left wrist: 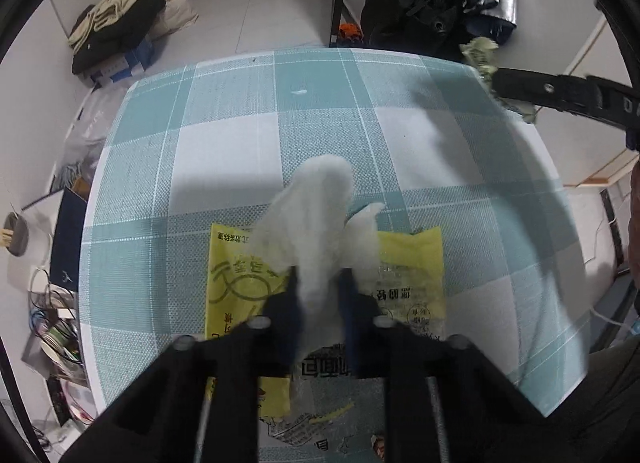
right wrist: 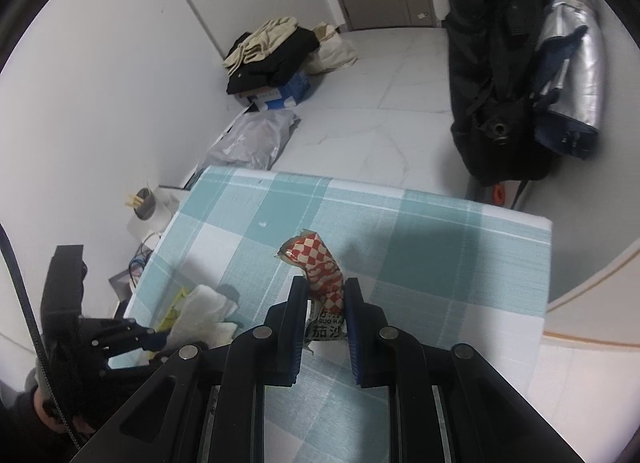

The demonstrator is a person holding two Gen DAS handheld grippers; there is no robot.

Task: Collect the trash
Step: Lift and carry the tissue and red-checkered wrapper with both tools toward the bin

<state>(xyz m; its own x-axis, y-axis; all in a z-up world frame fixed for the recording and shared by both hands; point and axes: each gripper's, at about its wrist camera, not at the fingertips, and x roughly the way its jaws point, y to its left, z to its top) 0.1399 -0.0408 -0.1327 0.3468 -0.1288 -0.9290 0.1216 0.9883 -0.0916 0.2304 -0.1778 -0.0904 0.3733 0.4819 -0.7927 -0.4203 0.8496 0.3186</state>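
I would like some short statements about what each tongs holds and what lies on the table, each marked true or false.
1. The left tongs grip a white tissue. True.
2. The right tongs are empty. False: they are shut on a red-and-white checked wrapper.
3. A yellow bag lies on the table under the tissue. True.
4. The tablecloth is plain red. False: it is teal and white checked.
5. A pile of clothes lies on the floor by the wall. True.
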